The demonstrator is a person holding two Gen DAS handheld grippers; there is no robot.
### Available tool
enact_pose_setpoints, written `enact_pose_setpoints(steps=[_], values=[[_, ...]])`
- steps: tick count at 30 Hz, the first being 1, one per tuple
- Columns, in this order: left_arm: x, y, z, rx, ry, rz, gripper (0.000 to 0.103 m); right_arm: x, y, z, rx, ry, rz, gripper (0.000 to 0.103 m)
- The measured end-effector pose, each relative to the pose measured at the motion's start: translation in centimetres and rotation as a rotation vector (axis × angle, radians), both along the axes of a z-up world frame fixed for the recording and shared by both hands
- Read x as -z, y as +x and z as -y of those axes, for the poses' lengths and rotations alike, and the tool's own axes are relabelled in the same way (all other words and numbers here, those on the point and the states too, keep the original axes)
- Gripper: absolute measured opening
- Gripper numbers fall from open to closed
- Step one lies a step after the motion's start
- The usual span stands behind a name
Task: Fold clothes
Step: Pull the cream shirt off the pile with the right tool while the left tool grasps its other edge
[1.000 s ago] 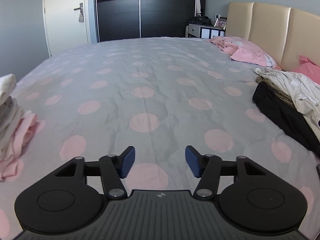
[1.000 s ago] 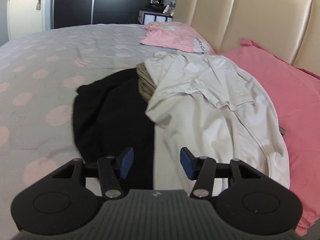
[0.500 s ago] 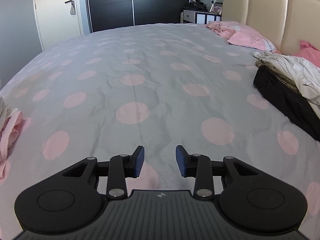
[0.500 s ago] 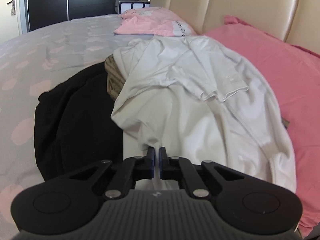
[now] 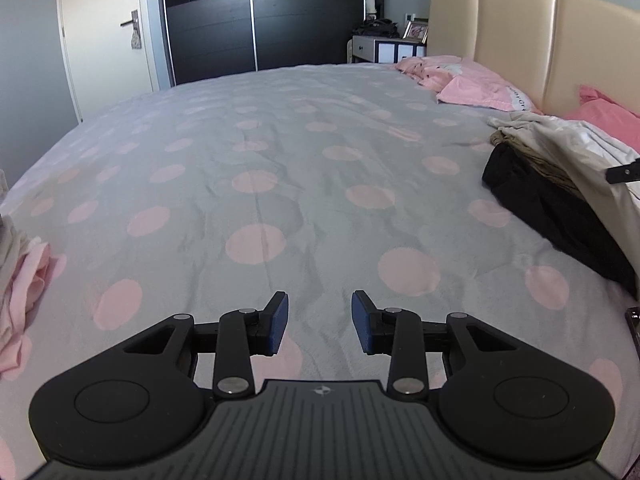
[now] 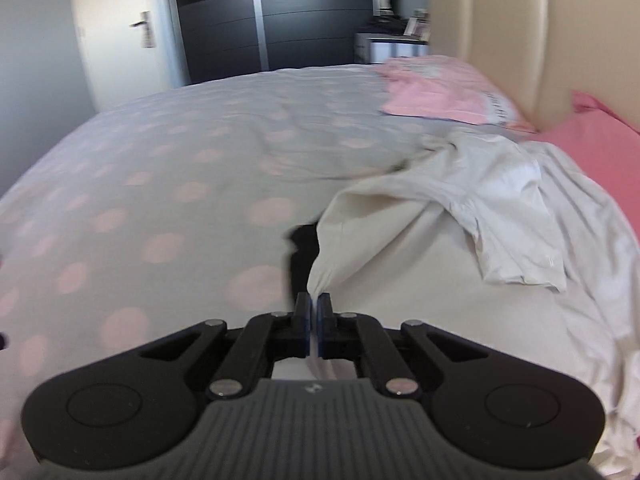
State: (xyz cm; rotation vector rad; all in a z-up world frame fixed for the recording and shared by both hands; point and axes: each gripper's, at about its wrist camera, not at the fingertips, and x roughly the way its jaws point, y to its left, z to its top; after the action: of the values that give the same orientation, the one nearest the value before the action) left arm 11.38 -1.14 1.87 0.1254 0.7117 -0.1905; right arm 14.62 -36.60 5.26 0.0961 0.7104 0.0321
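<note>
White shirt (image 6: 460, 216) is lying crumpled across the right half of my right wrist view, partly over a black garment (image 6: 302, 256); one bunched edge is running down to lower centre. Going left to right in my left wrist view: folded clothes (image 5: 20, 292) are sitting at the left edge, my left gripper (image 5: 319, 328) is hovering at lower centre over the dotted bedspread (image 5: 256, 184), jaws apart and holding nothing, having just narrowed. Unfolded pile at right. My right gripper (image 6: 314, 322) is pinching that shirt edge, jaws closed tight on the fabric. Pink pillows (image 6: 436, 96) are resting upper right.
</note>
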Motion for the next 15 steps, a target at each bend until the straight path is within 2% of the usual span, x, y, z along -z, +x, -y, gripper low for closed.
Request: enact_pose_setpoints(steps=[6, 15], values=[[-1.5, -1.6, -0.8, 0.007, -0.008, 0.021, 0.033, -1.5, -3.4, -7.5, -0.190, 0.075, -0.013, 0.003], [-3.7, -4.0, -3.6, -0.027, -0.019, 0.051, 0.033, 0.7, -11.9, -20.0, -0.505, 0.209, -0.100, 0.003]])
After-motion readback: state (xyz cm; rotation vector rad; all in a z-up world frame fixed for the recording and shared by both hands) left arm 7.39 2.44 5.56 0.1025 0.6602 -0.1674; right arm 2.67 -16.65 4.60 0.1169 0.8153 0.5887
